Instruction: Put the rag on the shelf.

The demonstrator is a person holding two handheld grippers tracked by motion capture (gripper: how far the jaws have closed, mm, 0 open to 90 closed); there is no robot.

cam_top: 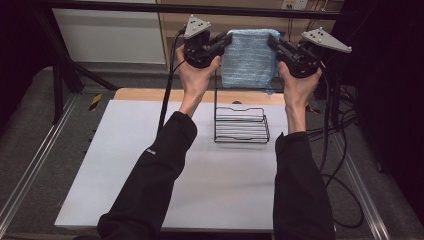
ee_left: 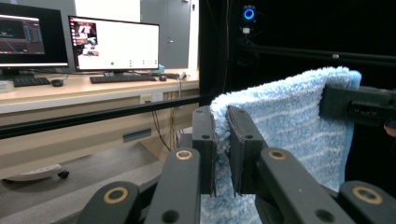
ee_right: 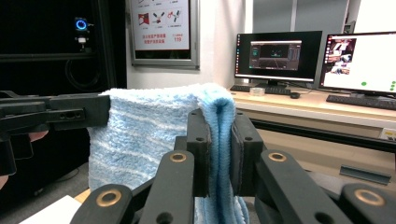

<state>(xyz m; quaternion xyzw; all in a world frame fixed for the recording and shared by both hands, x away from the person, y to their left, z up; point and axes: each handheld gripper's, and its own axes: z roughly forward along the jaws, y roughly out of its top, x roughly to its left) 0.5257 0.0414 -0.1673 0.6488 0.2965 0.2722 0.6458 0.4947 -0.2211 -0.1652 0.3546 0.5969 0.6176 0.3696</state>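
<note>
Two hand-held grippers, left [cam_top: 226,41] and right [cam_top: 273,43], are clamping the towel's [cam_top: 249,57] top corners; you are holding it stretched flat above the far wire rack [cam_top: 241,125], presumably for draping.

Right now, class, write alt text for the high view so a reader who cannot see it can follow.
Two hands hold a folded light-blue towel stretched between two tongs, the left tongs and right tongs each clamped on an upper corner. The towel hangs above a black wire rack standing on a white table.
</note>
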